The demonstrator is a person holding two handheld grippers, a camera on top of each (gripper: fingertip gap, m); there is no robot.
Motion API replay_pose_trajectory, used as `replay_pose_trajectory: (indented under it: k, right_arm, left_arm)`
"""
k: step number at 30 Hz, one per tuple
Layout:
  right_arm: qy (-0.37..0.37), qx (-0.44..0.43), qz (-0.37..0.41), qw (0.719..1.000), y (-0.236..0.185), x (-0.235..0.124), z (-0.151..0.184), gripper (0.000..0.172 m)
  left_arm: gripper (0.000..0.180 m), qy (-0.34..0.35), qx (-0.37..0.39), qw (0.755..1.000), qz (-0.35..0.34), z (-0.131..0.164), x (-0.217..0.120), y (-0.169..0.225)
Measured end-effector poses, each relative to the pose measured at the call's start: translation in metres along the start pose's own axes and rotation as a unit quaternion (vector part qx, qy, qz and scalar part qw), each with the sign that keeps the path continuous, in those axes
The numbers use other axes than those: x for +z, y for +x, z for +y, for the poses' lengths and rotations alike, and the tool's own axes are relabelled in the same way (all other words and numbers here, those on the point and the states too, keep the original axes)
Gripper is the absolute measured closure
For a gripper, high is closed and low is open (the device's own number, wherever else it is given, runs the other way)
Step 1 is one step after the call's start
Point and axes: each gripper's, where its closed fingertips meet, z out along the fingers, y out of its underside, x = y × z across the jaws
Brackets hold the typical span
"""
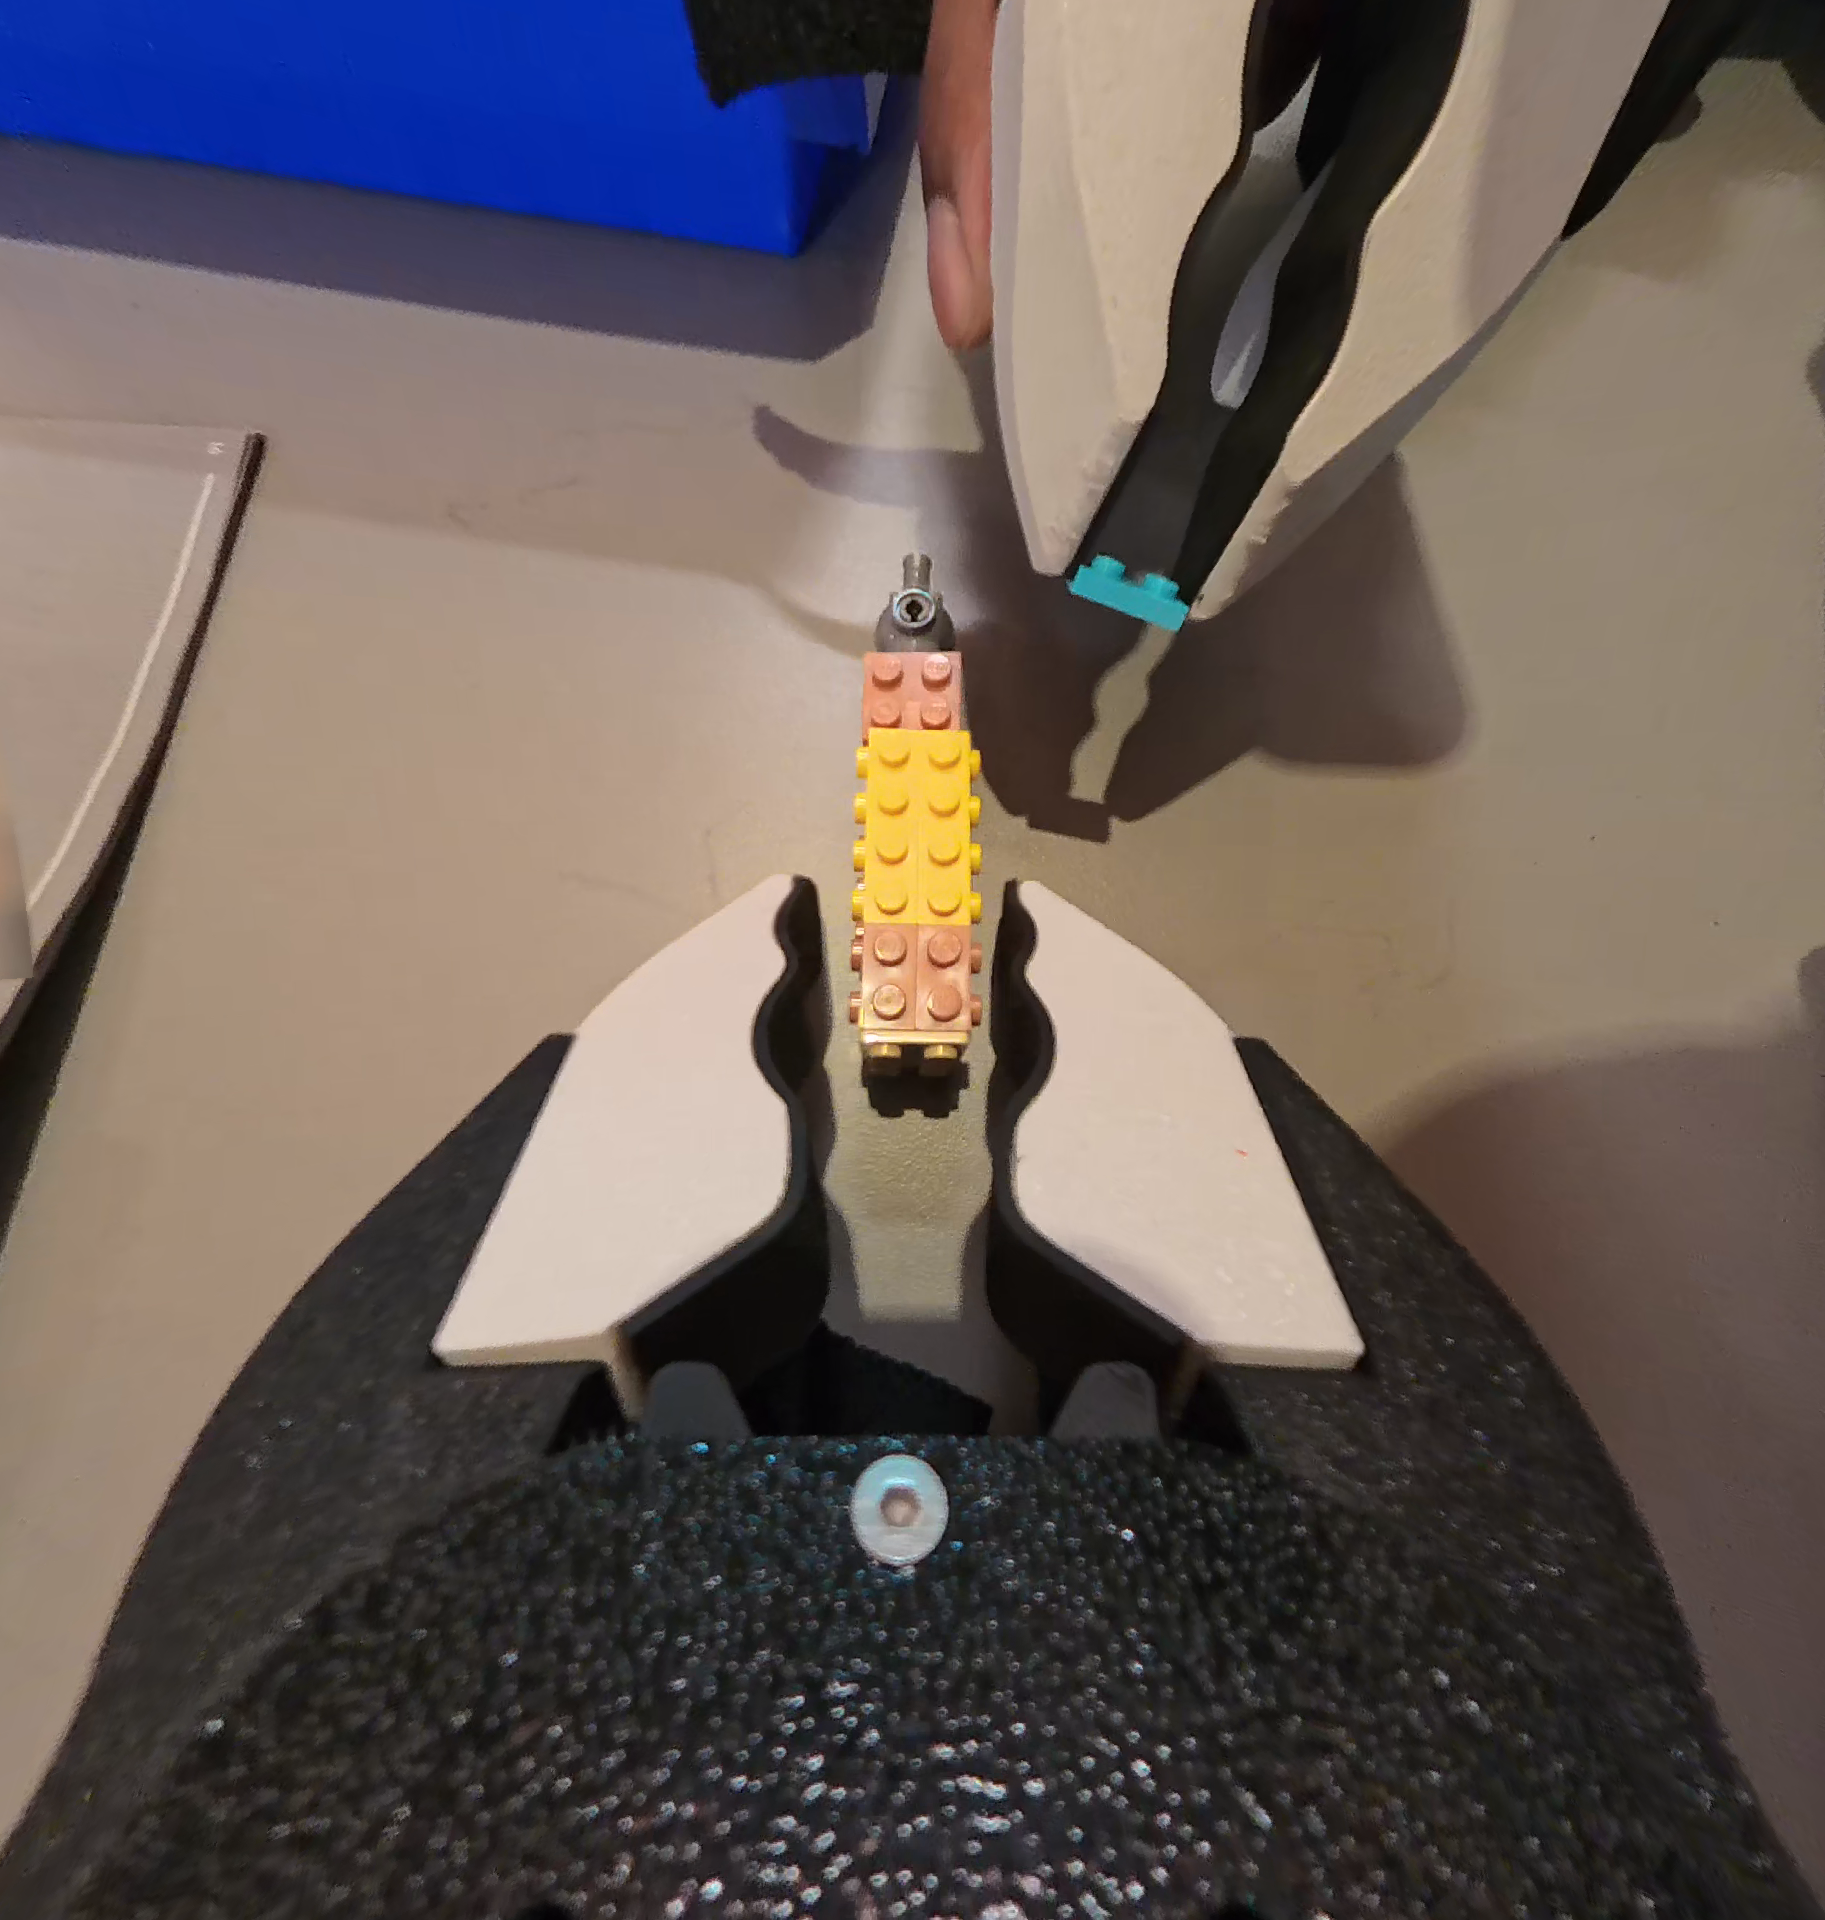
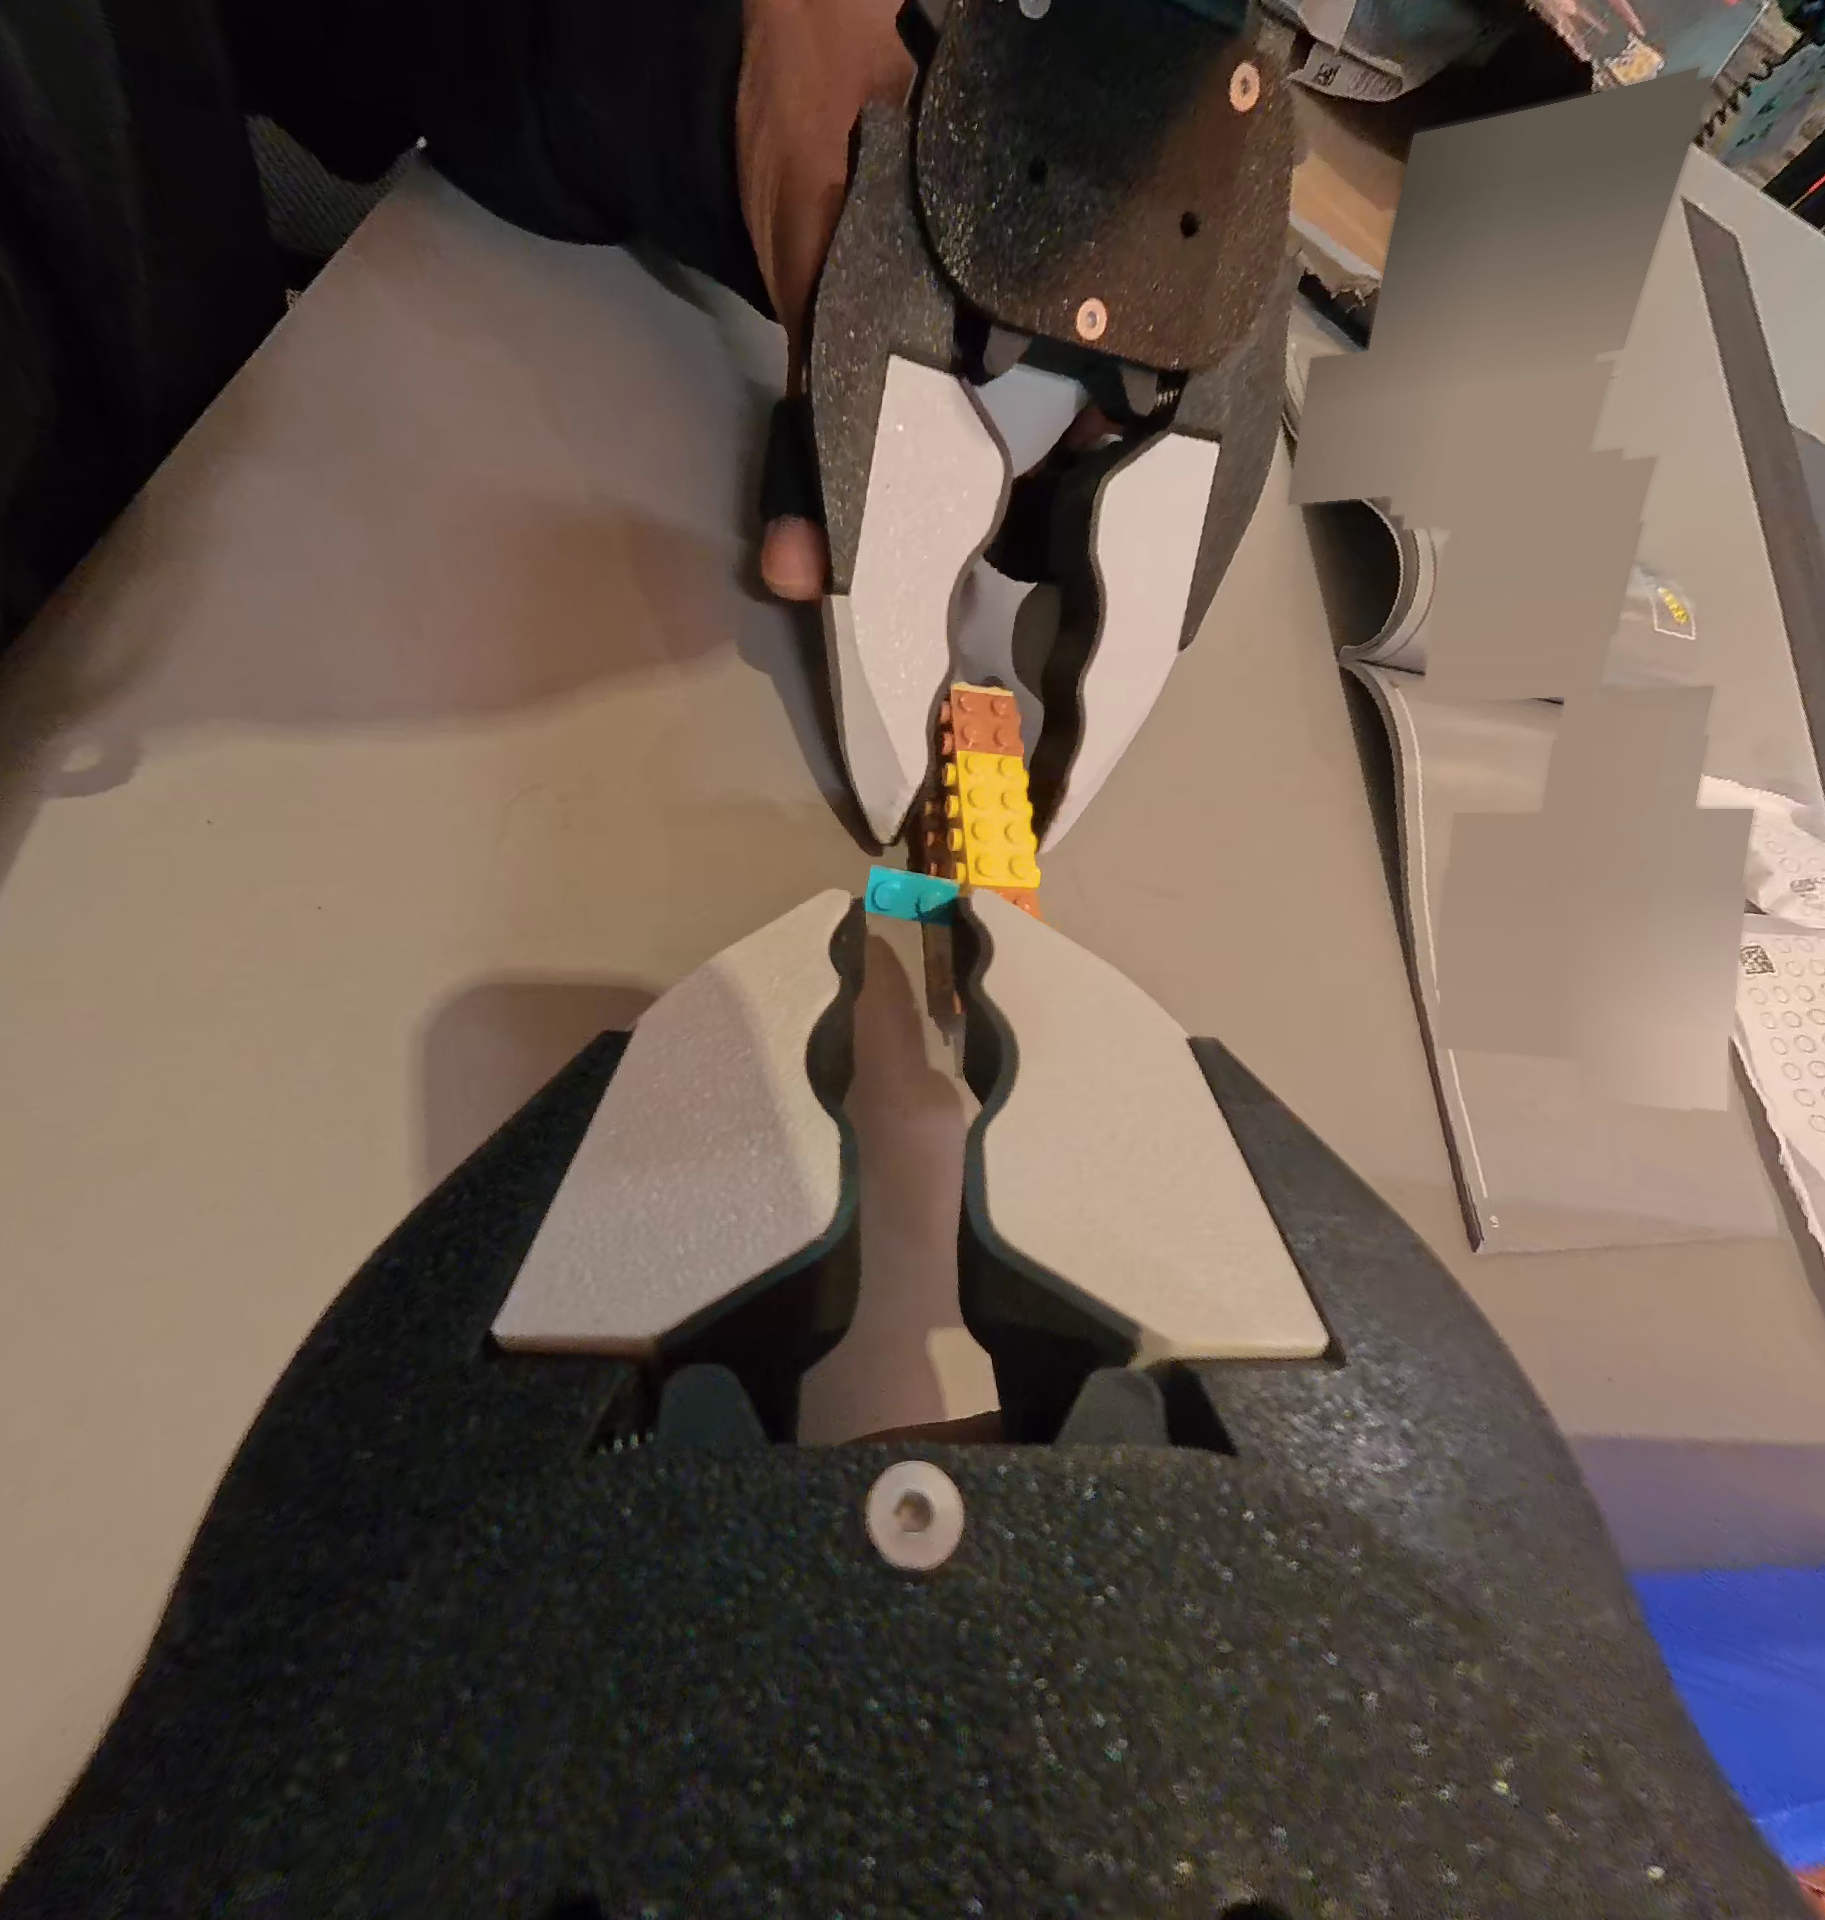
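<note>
Jaws on the left gripper (image 1: 913, 904) are spread around the near end of a yellow and brown brick stack (image 1: 918, 831) lying on the tabletop (image 1: 472, 779), with a gap on both sides (not gripping it). Over by the stack's far end, the right gripper (image 2: 913, 909) pinches a small teal plate (image 2: 913, 894) at its tips.

A blue bin (image 1: 388, 114) sits at upper left of the left wrist view. An open booklet (image 2: 1448, 831) and perforated white sheets (image 2: 1812, 1039) lie at right in the right wrist view.
</note>
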Motion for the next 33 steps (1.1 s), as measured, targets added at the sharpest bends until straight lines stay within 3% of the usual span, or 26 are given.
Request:
replay_pose_trajectory:
  k: [6,14,33]
  right_arm:
    - [-0.015,0.008,0.011,1.000,0.007,0.000,0.001,0.156]
    - [-0.056,0.015,0.019,0.998,0.018,0.004,0.005,0.156]
    - [-0.152,0.021,-0.043,0.987,0.019,0.019,0.008,0.156]
  left_arm:
    - [0.143,-0.015,0.007,1.000,-0.007,0.002,0.005,0.000]
    - [0.158,-0.022,0.011,1.000,-0.005,0.000,0.008,-0.001]
    - [0.159,-0.022,0.028,0.999,0.001,0.001,0.007,0.003]
